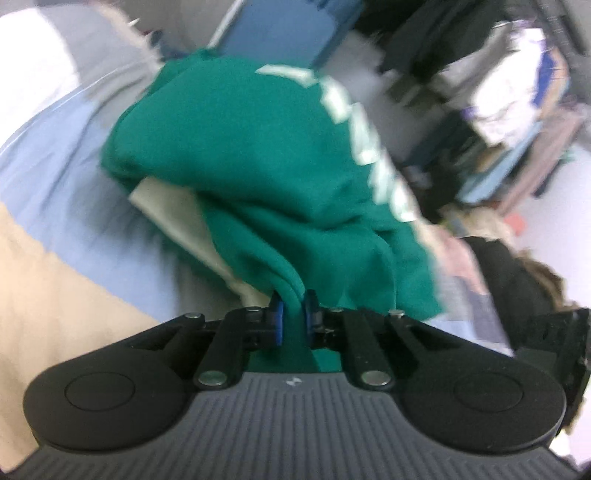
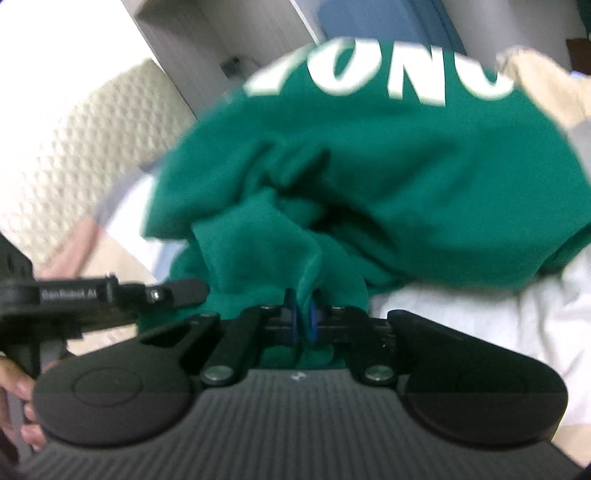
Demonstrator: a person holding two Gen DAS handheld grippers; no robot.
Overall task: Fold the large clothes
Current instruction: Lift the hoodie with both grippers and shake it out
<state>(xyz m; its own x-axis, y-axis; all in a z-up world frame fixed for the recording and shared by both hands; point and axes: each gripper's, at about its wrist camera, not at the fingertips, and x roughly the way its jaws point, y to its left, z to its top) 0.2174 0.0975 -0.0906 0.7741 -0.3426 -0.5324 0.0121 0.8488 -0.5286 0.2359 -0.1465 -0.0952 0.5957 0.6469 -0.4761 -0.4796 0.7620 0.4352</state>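
Bedding in pale blue, white and beige (image 1: 70,177) lies under and around the work; both views are blurred.

Left wrist view: left gripper (image 1: 293,321) has its blue pads (image 1: 277,325) drawn narrow, clamped on a fold of the green sweatshirt (image 1: 251,158). The cloth rises straight ahead of the fingers in a bunched mound. White lettering (image 1: 369,144) runs down the garment's right side, unreadable here. A cream fabric piece (image 1: 177,214) shows at the mound's lower left edge; whether it is lining or a separate item, cannot tell. Only this view shows the clutter ahead and to the right: dark hanging clothes (image 1: 417,44), a heap of mixed fabrics (image 1: 517,92), and a blue panel (image 1: 280,26) beyond the garment. A black part of the other tool (image 1: 557,347) sits at the right edge.

Right wrist view: right gripper (image 2: 303,319) likewise closed tight, pads pinching a ridge of the same green sweatshirt (image 2: 424,177), which piles up directly ahead. Lettering (image 2: 373,77) is larger here, crossing the top of the mound; letters resembling "ONO" show. Only this view shows a quilted off-white panel (image 2: 92,147) to the upper left, grey wall sections (image 2: 229,33), and white sheet (image 2: 480,317) just right of the fingers. The left gripper's black arm (image 2: 110,295) reaches in from the left, close beside the cloth, with fingers of a hand (image 2: 18,391) at the lower left edge.
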